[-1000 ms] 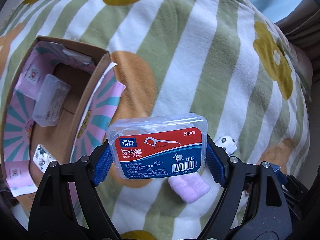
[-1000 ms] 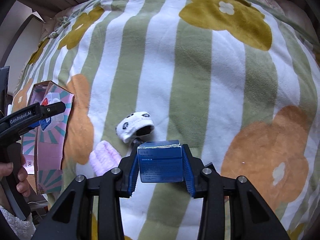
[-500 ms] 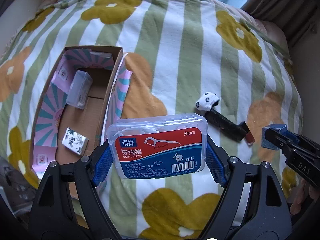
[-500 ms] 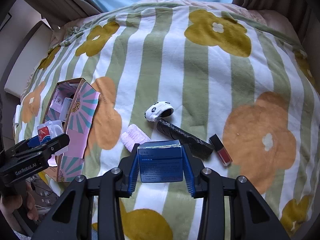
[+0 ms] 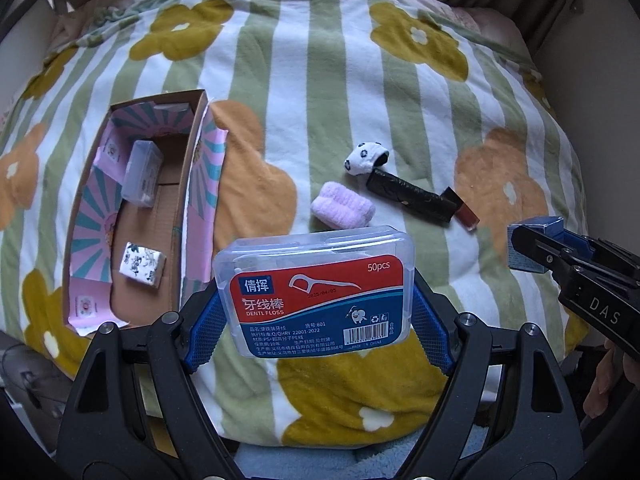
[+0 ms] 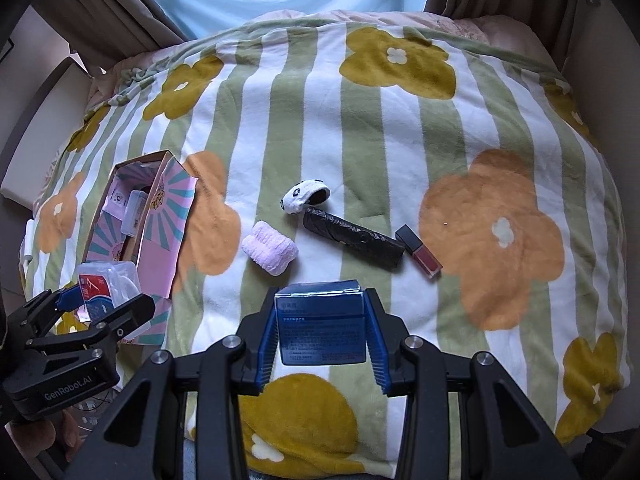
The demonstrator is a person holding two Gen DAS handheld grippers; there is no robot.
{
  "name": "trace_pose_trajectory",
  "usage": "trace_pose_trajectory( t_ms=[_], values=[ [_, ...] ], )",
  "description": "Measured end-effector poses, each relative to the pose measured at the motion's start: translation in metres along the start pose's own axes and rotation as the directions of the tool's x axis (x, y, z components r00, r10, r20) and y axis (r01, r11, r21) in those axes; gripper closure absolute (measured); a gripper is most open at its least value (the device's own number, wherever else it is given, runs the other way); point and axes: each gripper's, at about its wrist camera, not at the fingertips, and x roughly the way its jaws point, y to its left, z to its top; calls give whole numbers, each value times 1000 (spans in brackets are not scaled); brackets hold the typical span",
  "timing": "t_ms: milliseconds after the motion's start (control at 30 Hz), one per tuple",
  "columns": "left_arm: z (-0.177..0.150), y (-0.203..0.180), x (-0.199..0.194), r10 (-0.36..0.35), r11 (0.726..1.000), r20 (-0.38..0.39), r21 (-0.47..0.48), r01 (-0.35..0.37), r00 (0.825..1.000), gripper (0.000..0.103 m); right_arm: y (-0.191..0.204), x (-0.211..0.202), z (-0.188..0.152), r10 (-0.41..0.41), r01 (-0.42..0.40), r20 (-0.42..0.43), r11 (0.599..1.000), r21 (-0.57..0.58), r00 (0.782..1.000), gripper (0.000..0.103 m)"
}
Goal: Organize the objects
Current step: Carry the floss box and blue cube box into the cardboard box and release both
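Tongs pinch floss box (image 5: 314, 292) and blue carton (image 6: 322, 330); only left view shows patterned packet (image 5: 143, 264).

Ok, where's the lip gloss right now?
The lip gloss lies on the blanket, right of centre in both views, touching the right end of the black roll.

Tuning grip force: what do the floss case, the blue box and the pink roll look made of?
Floss case: clear hard plastic, glossy; contents show through, printed label. Shut in the left gripper.
Blue box: seemingly thin printed cardboard, slight sheen; sharp folded edges. Shut in the right gripper.
Pink roll: soft fuzzy fabric, matte, probably terry or fleece; lies on the blanket.
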Motion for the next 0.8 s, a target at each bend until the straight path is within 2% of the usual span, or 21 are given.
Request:
trace_pose_trajectory(
  t_ms=[367, 600, 800],
  values=[
    [-4, 45, -19, 3, 998, 29, -60, -1, 1000, 23, 48, -2, 5, 25, -24, 9, 998, -65, 1000, 67],
    [-9, 105, -31, 50, 990, 40, -136, -44, 998, 23, 110, 10, 26, 69, -68, 1, 983, -171, 998, 67],
    [-20, 161, -24, 81, 975, 8, -206, -78, 997, 23, 172, 32, 47, 105, -107, -24, 956, -273, 994, 67]
  ],
)
